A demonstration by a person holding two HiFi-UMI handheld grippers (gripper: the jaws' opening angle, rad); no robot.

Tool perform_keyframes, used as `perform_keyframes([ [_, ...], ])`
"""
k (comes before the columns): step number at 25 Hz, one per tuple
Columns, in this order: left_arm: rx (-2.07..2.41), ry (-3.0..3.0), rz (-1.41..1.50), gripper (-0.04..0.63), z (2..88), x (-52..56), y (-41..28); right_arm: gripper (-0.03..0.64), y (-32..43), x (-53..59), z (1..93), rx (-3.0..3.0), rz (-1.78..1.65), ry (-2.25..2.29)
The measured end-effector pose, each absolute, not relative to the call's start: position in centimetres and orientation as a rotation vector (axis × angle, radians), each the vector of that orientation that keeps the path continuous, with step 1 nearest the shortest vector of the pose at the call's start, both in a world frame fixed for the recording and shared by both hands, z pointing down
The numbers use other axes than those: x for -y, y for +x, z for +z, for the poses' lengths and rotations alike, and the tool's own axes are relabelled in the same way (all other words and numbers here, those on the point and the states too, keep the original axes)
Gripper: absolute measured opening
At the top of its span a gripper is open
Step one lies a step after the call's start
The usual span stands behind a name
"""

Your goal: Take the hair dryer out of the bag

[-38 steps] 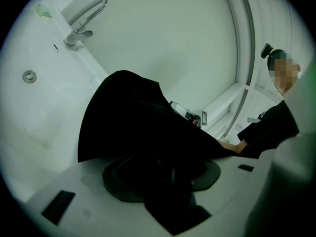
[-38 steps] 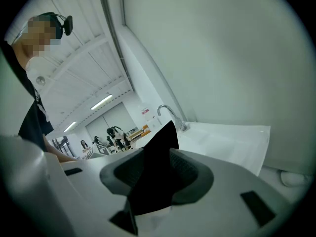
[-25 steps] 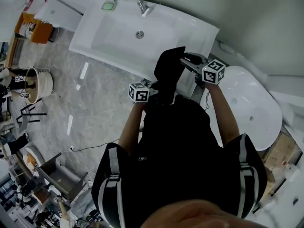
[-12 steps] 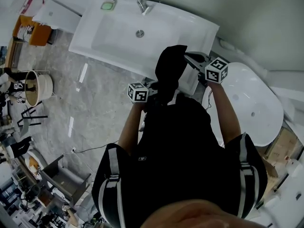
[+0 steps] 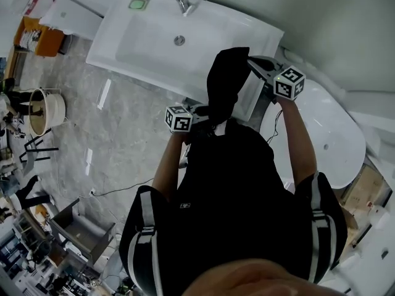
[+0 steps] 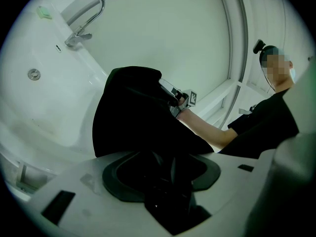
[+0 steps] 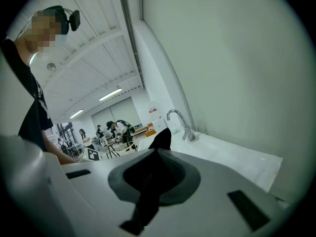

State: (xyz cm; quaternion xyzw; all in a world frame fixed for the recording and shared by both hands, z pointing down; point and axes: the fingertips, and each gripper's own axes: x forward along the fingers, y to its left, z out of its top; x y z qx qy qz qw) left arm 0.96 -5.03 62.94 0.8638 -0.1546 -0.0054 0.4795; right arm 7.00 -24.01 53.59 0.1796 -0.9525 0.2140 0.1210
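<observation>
Overhead, left gripper tight on black bag; right gripper likewise.

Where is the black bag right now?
In the head view the black bag hangs mid-frame, gripped between the left gripper and the right gripper, over the near right corner of the white sink.

We see a black bag, a white basin with a pale green pad at its corner, grey marbled floor, an orange crate, and black-and-white square markers on the left gripper and right gripper
</observation>
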Motion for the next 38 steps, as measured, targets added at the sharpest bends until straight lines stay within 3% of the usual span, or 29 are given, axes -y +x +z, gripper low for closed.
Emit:
perform_keyframes([
  [38, 0.466, 2.089, -0.028, 0.196, 63.5, 3.6, 1.1, 0.064, 17.2, 33.9, 43.2, 2.883, 0.263, 0.951],
])
